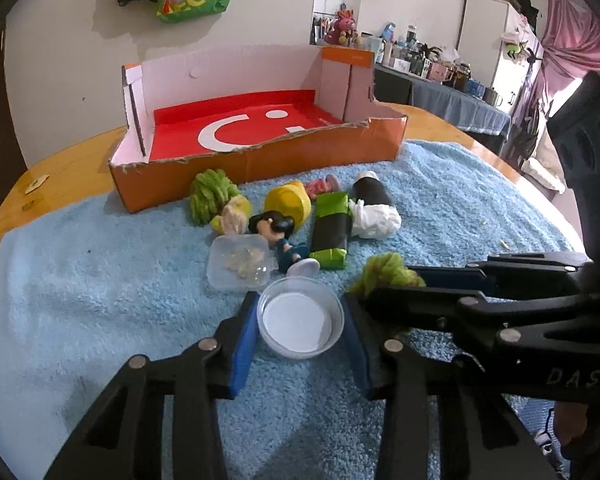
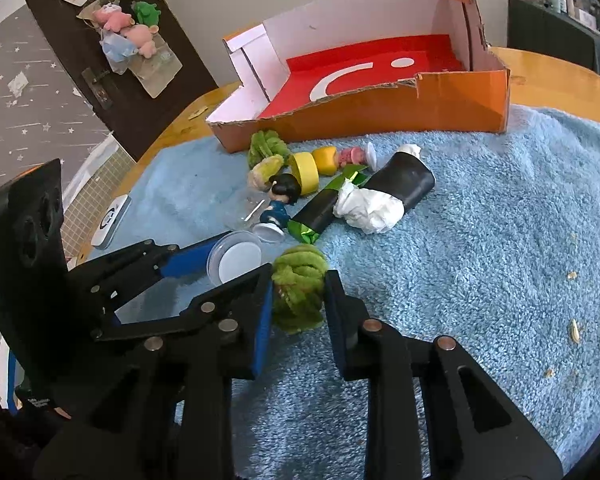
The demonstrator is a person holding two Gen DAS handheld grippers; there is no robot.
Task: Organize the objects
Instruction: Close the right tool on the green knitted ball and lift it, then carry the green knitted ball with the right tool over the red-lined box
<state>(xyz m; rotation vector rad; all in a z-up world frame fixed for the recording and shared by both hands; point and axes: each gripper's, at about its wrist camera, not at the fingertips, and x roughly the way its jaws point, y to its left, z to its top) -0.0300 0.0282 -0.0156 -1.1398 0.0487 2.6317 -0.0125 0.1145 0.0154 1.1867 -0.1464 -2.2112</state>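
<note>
An orange cardboard box [image 1: 256,160] with a red floor stands at the back of a blue towel [image 1: 100,288]; it also shows in the right wrist view [image 2: 380,112]. My left gripper [image 1: 300,320] has its blue pads on both sides of a small clear cup with a white lid [image 1: 298,324], also seen in the right wrist view [image 2: 236,260]. My right gripper [image 2: 298,304] has its pads around a green yarn ball [image 2: 298,292], which shows in the left wrist view [image 1: 388,272]. A pile lies between: a doll figure [image 1: 278,236], yellow tape roll [image 1: 290,202], green-black packet [image 1: 332,228], black roll with white tissue [image 1: 374,204].
A second green yarn ball [image 1: 210,196], a clear plastic tub [image 1: 240,264] and a small pink toy [image 1: 322,186] lie near the box. A white device [image 2: 110,222] sits at the table's left edge. Crumbs [image 2: 574,330] dot the towel at right.
</note>
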